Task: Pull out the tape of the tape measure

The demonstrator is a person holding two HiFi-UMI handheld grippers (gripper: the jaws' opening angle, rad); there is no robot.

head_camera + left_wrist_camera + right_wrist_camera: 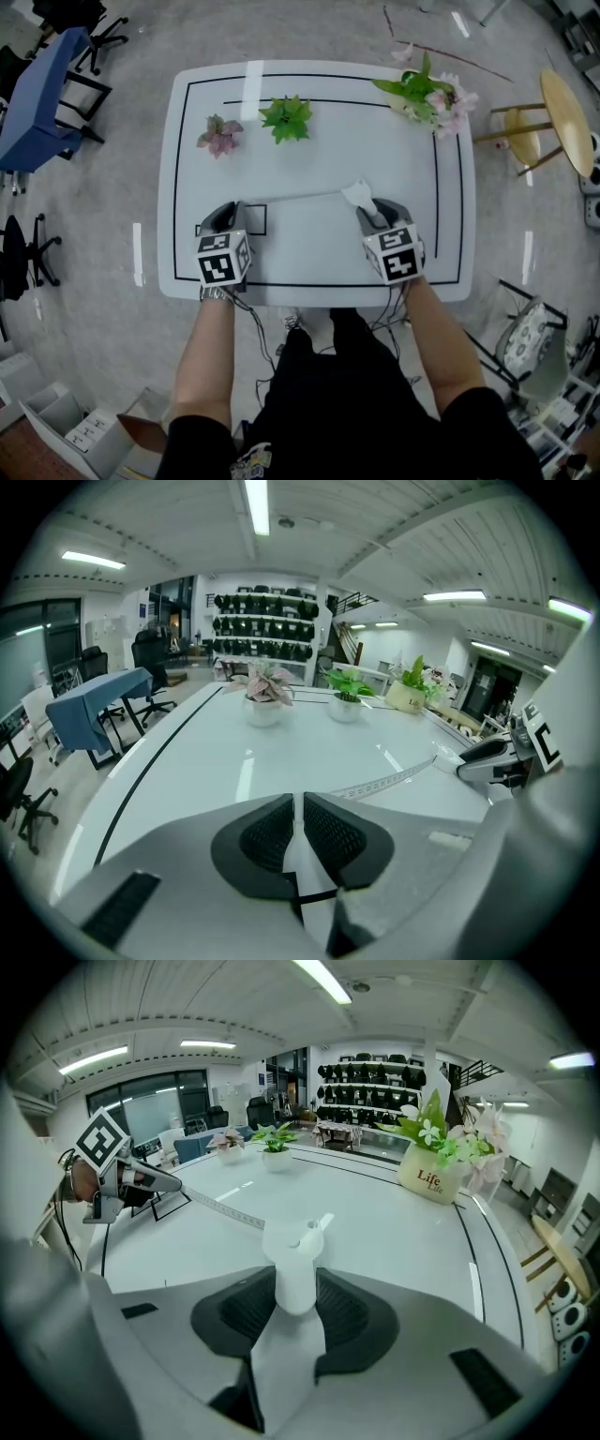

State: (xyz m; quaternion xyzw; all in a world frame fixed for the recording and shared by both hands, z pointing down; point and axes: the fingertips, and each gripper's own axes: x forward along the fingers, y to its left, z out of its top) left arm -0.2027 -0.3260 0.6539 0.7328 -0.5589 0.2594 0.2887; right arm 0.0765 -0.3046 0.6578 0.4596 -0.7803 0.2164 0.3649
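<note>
A white tape measure case [356,192] sits between the jaws of my right gripper [368,208], which is shut on it; in the right gripper view the case [292,1251] stands upright in the gripper [296,1288]. A thin white tape [291,199] runs from the case leftward across the white table [319,150] to my left gripper [228,214]. That gripper [298,808] is shut on the tape's end. The tape [389,780] stretches off toward the right gripper [487,757]. From the right gripper view, the tape [220,1206] leads to the left gripper [122,1183].
At the table's far side stand a pink-leaved plant [219,134], a green plant [286,117] and a flower pot [427,94]. Black lines [436,178] frame the tabletop. A blue table [37,103] and chairs stand left, round wooden tables [567,122] right.
</note>
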